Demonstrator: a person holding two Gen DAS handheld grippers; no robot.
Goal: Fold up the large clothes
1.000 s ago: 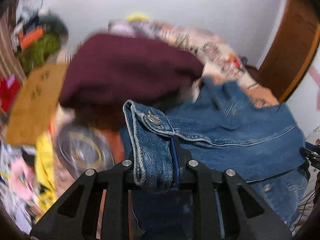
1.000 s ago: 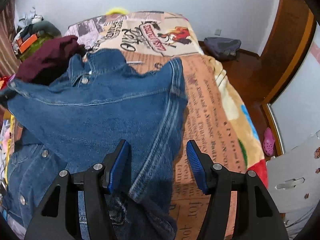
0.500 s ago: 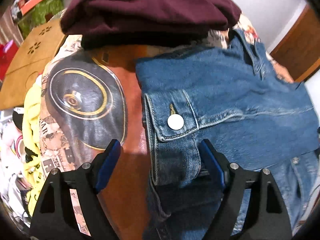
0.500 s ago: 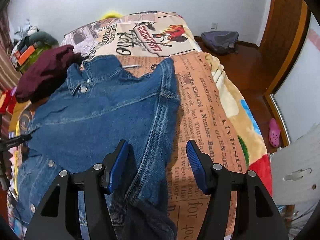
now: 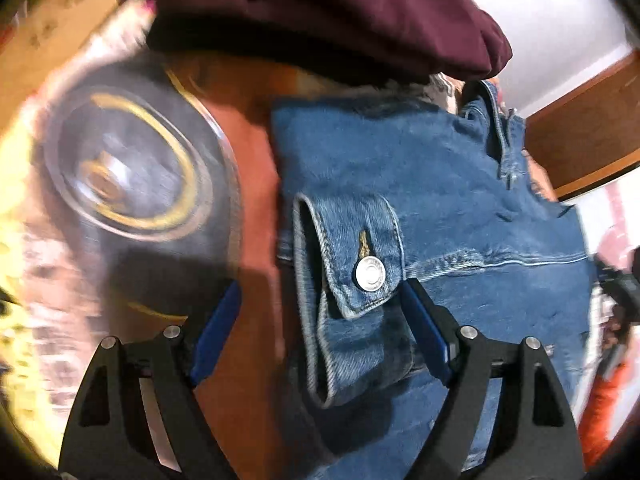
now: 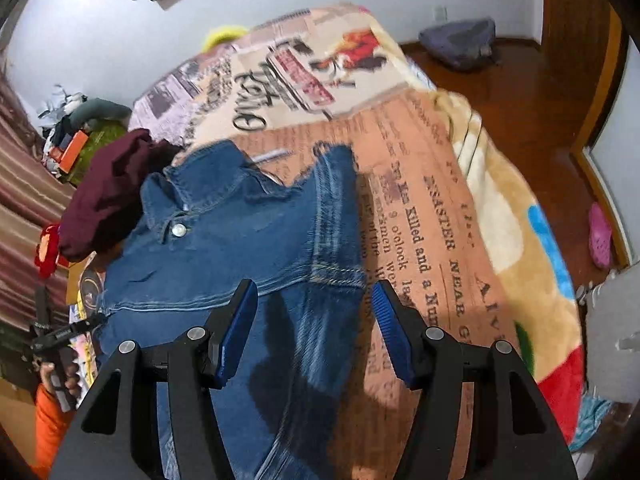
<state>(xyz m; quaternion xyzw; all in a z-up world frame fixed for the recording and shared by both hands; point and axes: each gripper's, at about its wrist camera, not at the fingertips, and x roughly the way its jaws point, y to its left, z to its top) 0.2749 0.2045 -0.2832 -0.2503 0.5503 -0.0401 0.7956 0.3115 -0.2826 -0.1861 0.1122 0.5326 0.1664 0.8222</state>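
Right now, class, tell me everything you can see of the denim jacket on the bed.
The denim jacket is blue, heavy-looking cotton with pale stitched seams and metal snap buttons. It lies spread on the printed blanket, collar towards the far end, beside a maroon garment. One sleeve is folded across the body, its buttoned cuff lying loose between the open fingers of the left tool. The right tool straddles the jacket's right edge, jaws closing slightly, pads not pressing the cloth.

The blue denim jacket lies spread flat on the bed ahead of my claws, collar at the far end. Its buttoned cuff, folded over the body, sits between my left claw's spread fingers, silver snap facing up.
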